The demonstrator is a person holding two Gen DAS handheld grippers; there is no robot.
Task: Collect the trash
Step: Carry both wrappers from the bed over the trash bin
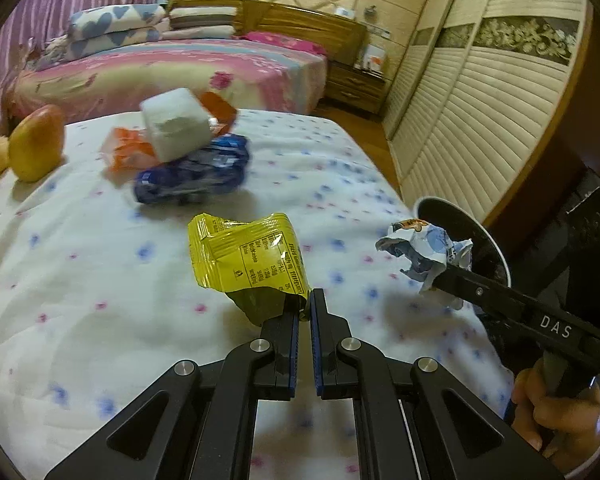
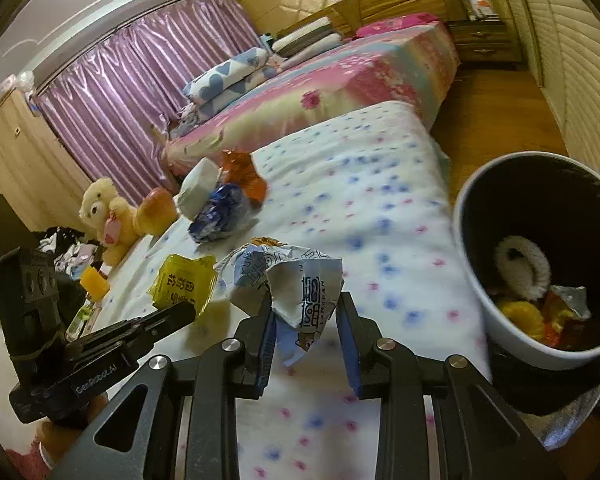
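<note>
Trash is already in both of your grippers, so the bin is what matters now. Left wrist view: your left gripper [image 1: 305, 300] is pressed together on a corner of the yellow wrapper [image 1: 248, 256], which stands up and away from the tips over the mattress cover [image 1: 80, 300]. The bin [image 1: 466, 240] sits off the bed edge to the right, behind your right gripper [image 1: 440, 276], so the right hand is nearer to it. Right wrist view: right gripper [image 2: 305, 312] has its jaws part-spread, pinching the crumpled white-and-blue wrapper [image 2: 296, 280], long axis roughly up out of the tips. Bin mouth [image 2: 540, 248] lies just right of the tips, tilted open toward you, with scraps inside. More trash remains further up the bed: blue wrapper [image 2: 220, 216], orange wrapper [image 2: 244, 176], white block [image 2: 198, 192]. The surface is soft quilted fabric, so expect sag. Bedroom: second bed [image 2: 340, 80], curtain [image 2: 140, 92], teddy [image 2: 108, 216].
</note>
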